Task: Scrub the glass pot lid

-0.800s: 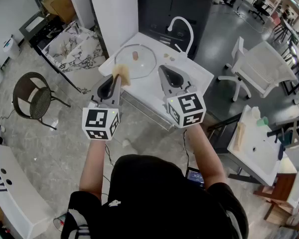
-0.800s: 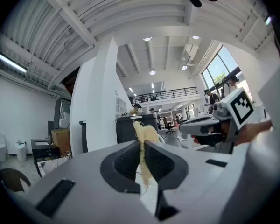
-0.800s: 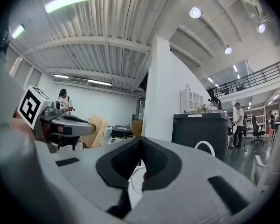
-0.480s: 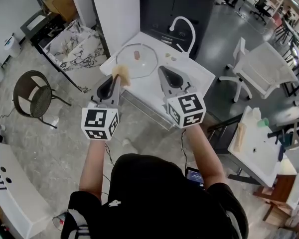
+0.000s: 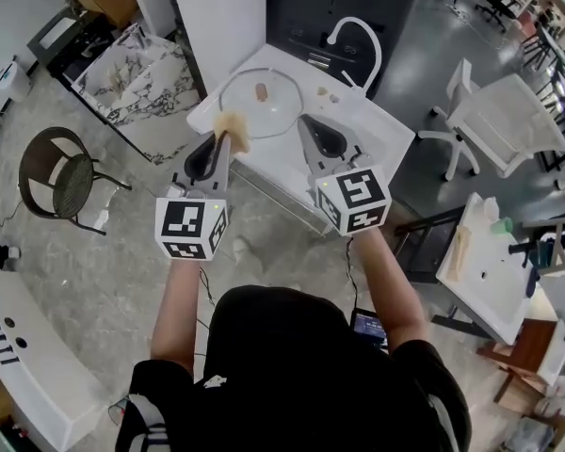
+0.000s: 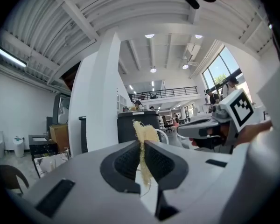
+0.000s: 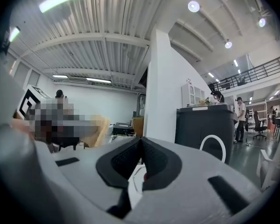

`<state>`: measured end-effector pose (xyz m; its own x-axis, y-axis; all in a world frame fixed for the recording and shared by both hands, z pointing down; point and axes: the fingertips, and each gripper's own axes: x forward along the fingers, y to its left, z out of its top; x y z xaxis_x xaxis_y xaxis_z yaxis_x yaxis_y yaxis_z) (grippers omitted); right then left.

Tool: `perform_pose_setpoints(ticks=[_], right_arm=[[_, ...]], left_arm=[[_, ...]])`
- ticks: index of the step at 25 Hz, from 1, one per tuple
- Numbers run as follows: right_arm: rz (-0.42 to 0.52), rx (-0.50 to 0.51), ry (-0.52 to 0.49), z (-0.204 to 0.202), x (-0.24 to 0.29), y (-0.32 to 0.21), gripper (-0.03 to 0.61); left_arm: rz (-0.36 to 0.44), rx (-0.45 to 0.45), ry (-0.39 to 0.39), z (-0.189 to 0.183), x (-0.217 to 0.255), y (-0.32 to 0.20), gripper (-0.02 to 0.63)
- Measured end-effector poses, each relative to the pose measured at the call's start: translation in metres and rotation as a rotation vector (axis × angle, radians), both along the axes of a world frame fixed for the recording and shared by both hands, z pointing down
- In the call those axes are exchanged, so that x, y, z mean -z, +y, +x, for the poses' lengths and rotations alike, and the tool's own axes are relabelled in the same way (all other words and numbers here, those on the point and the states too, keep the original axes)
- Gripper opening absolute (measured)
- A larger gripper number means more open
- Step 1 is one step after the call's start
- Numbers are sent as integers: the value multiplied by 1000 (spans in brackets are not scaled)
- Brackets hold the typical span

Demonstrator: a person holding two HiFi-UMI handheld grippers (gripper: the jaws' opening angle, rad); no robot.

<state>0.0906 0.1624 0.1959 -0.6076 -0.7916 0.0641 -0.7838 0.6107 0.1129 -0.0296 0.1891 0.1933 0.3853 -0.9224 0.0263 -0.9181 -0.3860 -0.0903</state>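
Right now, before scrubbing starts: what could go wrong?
1. The glass lid lies loose on the white counter near an edge. The right tool is shut and empty, so nothing steadies the lid, and scrubbing may slide it off.
2. The left tool pinches only a thin part of the scrub pad. Pressing could pull it out, putting hard jaws on glass.
3. The faucet stands close behind the lid, so a long stroke might hit it.
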Motion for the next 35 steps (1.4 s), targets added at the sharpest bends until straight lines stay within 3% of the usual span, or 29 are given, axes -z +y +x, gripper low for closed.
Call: perform_pose_setpoints(ticks=[9,14,20,35], right_arm=[[8,-19,13,-29,-4,-60,-5],[-13,-28,23,-48,-8,-100,-5],[-32,-45,46,-70,-9,-141,-5],[-98,-116,70,-111,-43,-195,-5]], left_arm=[[-13,-32,7,-25,-4,-68,17],[-46,-46,52,-44,-9,-109,17],[-81,-79,37,-61,-17,-150,17],[-150,-145,50,-113,-51,-207,17]])
